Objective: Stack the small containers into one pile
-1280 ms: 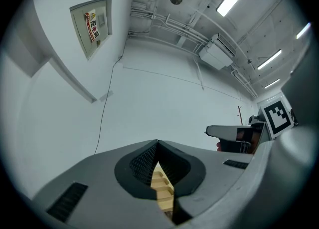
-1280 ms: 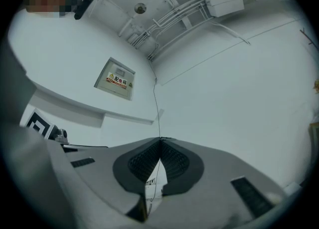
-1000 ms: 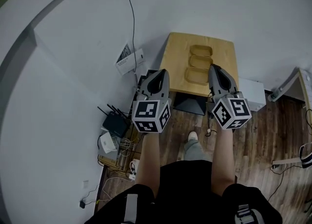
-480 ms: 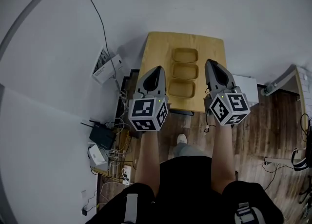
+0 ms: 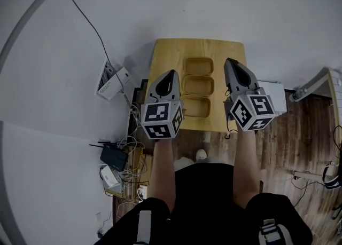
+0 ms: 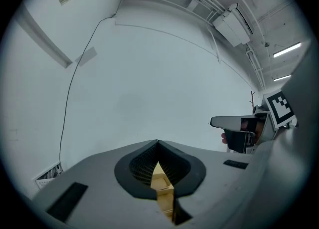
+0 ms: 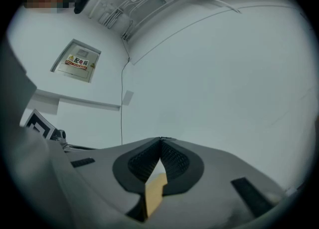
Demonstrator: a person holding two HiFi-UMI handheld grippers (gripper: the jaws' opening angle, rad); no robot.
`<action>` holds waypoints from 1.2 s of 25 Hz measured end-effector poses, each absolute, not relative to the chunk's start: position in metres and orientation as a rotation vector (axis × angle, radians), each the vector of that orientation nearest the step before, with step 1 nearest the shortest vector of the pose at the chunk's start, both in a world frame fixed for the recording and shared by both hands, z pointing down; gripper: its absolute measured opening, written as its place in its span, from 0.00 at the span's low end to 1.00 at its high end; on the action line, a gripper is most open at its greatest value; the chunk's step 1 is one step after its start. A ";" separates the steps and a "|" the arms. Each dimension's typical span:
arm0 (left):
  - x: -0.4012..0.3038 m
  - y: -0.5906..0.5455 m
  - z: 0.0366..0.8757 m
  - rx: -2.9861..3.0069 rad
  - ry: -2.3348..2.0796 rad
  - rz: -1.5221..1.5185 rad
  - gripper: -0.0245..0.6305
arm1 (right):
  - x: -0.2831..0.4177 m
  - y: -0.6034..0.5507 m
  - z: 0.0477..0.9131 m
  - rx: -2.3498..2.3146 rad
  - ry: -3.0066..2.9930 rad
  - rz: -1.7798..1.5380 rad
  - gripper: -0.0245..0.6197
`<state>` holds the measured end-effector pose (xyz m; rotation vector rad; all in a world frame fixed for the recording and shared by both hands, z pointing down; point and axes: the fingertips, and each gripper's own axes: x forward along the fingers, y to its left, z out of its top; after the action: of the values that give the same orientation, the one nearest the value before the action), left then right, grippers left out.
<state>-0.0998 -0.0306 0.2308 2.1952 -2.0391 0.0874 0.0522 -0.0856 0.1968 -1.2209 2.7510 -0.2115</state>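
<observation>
left gripper (image 5: 172,71) and right gripper (image 5: 228,61) advanced, fingers (image 5: 166,84) flanking the containers (image 5: 198,85).

Three small containers stand on the tabletop (image 5: 166,57) in one straight row, close to each other and not stacked. Each one is a shallow tan tray, rectangular with rounded corners, with the open side up. The near container (image 5: 195,107) lies just beside the body of the left tool (image 5: 170,72), on its right. The middle container (image 5: 198,85) lies between the two tools. The far container (image 5: 199,66) is to the left of the tip of the right tool (image 5: 230,61).
</observation>
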 end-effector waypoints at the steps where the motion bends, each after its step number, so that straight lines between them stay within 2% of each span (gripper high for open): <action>1: -0.100 -0.034 0.231 2.193 -2.038 0.097 0.04 | 0.052 -0.089 0.197 -1.220 2.748 -0.216 0.05; 12: -0.124 -0.066 0.262 2.142 -1.970 0.177 0.04 | 0.027 -0.116 0.230 -1.263 2.797 -0.319 0.05; 30: -0.124 -0.091 0.382 1.969 -1.710 0.373 0.04 | 0.027 -0.133 0.340 -1.469 2.865 -0.631 0.05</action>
<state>-0.1244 -0.0911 0.3824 1.9686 -1.7102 0.3730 0.0273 -0.1331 0.3403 -1.4688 2.8647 -0.6305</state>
